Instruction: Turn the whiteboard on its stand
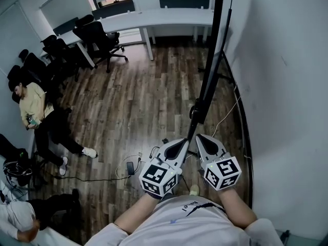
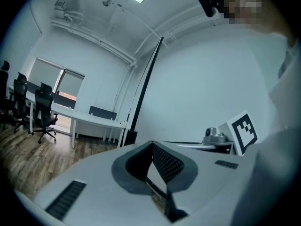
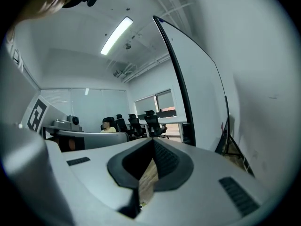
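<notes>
Whiteboard point(image 1: 209, 65) is edge-on straight ahead of the person, its dark frame running from overhead down toward the grippers, close beside the right wall point(image 1: 287, 111). Stand point(image 3: 229, 142) legs show low behind it in the right gripper view. Left gripper point(image 1: 180, 145) and right gripper point(image 1: 203, 140) are side by side at the lower end of the frame. Both have their jaws pressed together at the tips with nothing between them, only floor showing through the gap. Can't tell if either tip touches the frame. Risks, as I judge it: with the jaws closed there's no grip, so a push on the thin frame could slide off. The board is so near the wall that a fast swing may knock it. A white cable point(image 1: 225, 117) lies on the wood floor point(image 1: 143, 96) right by the stand, so a foot of the stand could snag it or drag the phone point(image 1: 130, 168) plugged in nearby. A shove high on the frame might rock the whole stand rather than turn the board. No containers in view, so nothing to report there. Further out are a long desk point(image 1: 154, 18), office chairs point(image 1: 100, 37) and a seated person in yellow point(image 1: 33, 104), all well clear of the board.
</notes>
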`<act>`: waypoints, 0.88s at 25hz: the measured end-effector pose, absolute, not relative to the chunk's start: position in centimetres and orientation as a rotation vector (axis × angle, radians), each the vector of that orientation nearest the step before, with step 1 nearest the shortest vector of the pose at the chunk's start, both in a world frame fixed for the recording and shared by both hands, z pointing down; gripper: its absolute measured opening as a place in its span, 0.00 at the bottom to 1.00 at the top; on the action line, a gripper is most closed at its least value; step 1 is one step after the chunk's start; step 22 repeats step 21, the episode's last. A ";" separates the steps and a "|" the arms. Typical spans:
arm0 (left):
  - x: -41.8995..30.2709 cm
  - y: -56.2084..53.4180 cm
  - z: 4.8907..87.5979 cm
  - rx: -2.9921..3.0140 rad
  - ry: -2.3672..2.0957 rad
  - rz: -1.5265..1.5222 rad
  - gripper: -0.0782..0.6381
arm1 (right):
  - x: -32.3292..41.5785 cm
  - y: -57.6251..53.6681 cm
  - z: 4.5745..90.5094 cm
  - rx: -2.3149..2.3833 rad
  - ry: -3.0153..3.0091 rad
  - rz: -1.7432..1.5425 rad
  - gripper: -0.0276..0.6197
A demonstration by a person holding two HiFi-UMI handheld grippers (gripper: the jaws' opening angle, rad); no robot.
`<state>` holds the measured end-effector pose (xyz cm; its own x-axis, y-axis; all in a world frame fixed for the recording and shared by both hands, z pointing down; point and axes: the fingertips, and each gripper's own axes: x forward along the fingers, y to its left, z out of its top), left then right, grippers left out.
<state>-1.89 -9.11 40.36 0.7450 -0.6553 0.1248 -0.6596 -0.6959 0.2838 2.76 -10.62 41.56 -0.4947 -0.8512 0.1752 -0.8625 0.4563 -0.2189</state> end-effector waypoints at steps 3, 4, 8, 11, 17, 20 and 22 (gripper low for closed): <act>-1.8 -9.2 40.1 2.639 -1.022 0.020 0.13 | 2.8 -10.7 41.1 1.562 -2.653 0.430 0.06; -1.8 -9.2 40.1 2.639 -1.024 0.020 0.13 | 2.8 -10.7 41.0 1.561 -2.657 0.428 0.06; -1.6 -9.1 40.2 2.634 -1.034 0.022 0.13 | 3.0 -10.5 40.7 1.558 -2.670 0.420 0.06; -1.4 -9.0 40.2 2.630 -1.038 0.021 0.13 | 3.2 -10.3 40.6 1.555 -2.673 0.416 0.06; -0.7 -8.9 40.4 2.638 -1.045 0.020 0.13 | 3.7 -10.3 40.9 1.551 -2.681 0.416 0.06; -0.6 -8.9 40.2 2.638 -1.043 0.020 0.13 | 3.7 -10.4 40.8 1.549 -2.681 0.417 0.06; -0.6 -8.9 40.1 2.638 -1.042 0.021 0.13 | 3.8 -10.4 40.7 1.548 -2.681 0.417 0.06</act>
